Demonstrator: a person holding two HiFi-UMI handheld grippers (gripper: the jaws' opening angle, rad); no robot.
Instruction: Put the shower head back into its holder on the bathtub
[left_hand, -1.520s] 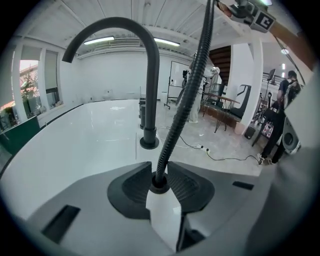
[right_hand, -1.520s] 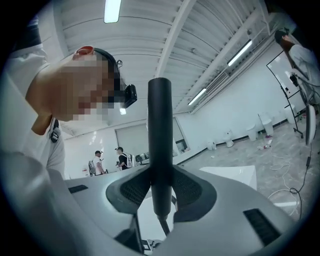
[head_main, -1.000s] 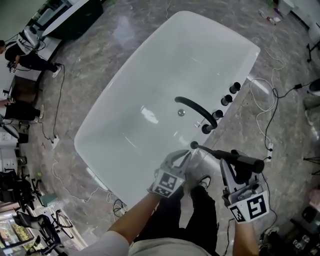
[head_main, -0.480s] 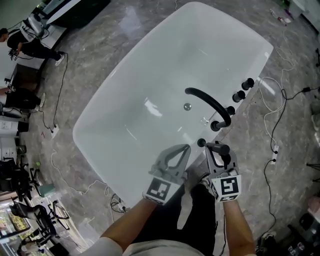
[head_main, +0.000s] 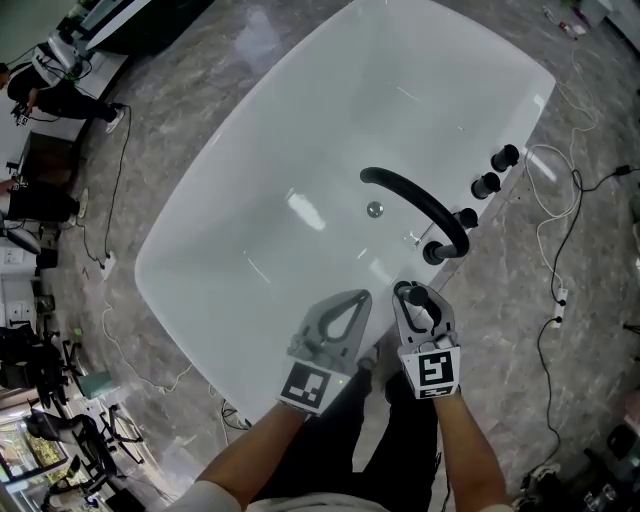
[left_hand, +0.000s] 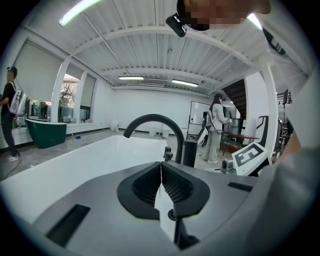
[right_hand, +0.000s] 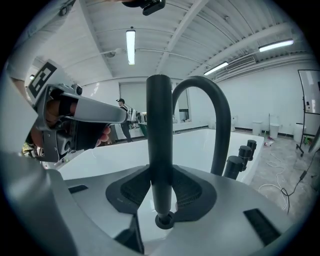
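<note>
Black shower head (right_hand: 159, 125) stands upright, clamped in the right gripper (right_hand: 161, 186)

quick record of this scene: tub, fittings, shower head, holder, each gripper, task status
tub: white
faucet: black arch on the rim, three knobs beside it
shower head: black, upright
holder: black ring, shower head's lower end at it
right gripper: shut on shower head
left gripper: shut, empty
task status: shower head looks to be entering holder, not yet released
</note>
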